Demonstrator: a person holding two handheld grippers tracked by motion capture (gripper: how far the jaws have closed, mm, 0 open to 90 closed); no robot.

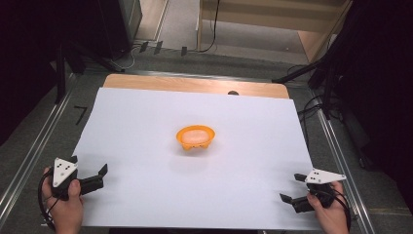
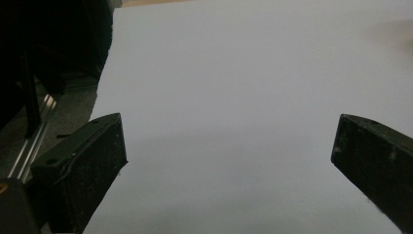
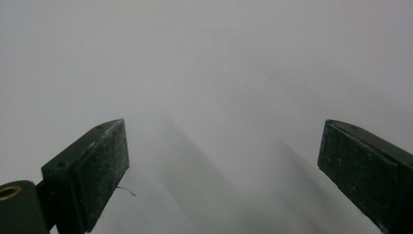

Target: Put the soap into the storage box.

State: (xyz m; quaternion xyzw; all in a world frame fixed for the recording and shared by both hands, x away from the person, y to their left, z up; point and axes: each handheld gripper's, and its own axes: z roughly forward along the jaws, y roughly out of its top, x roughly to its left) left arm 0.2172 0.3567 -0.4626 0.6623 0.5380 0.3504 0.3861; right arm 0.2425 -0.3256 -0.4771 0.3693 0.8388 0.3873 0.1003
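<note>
We are looking down on a table (image 1: 195, 84) whose top is covered by a white sheet (image 1: 146, 126), with a strip of bare wood showing along the far edge. An orange bowl (image 1: 195, 137) is sitting near the middle of the sheet, upright, with something pale inside that we cannot identify. A small dark spot (image 1: 233, 92) is lying at the far edge of the sheet, too small to tell what it is.

We are holding the left gripper (image 1: 90, 171) at the near left corner of the sheet, in the left hand (image 1: 65, 204). Its jaws are standing wide apart with nothing between them, pointing toward the right. In the left gripper view the left gripper (image 2: 229, 156) is showing both jaws spread over bare sheet, and the sheet's left edge and a metal rail (image 2: 29, 146) are lying off to the side.

We are holding the right gripper (image 1: 291, 187) at the near right corner, in the right hand (image 1: 331, 212). Its jaws are also spread apart and empty, pointing toward the left. In the right gripper view the right gripper (image 3: 224, 151) is showing its jaws parted over plain white sheet, casting soft shadows on it.

Both grippers are sitting well apart from the bowl, one on each side of it and nearer to us. A cable (image 1: 43, 200) is looping from the left gripper around the hand.
</note>
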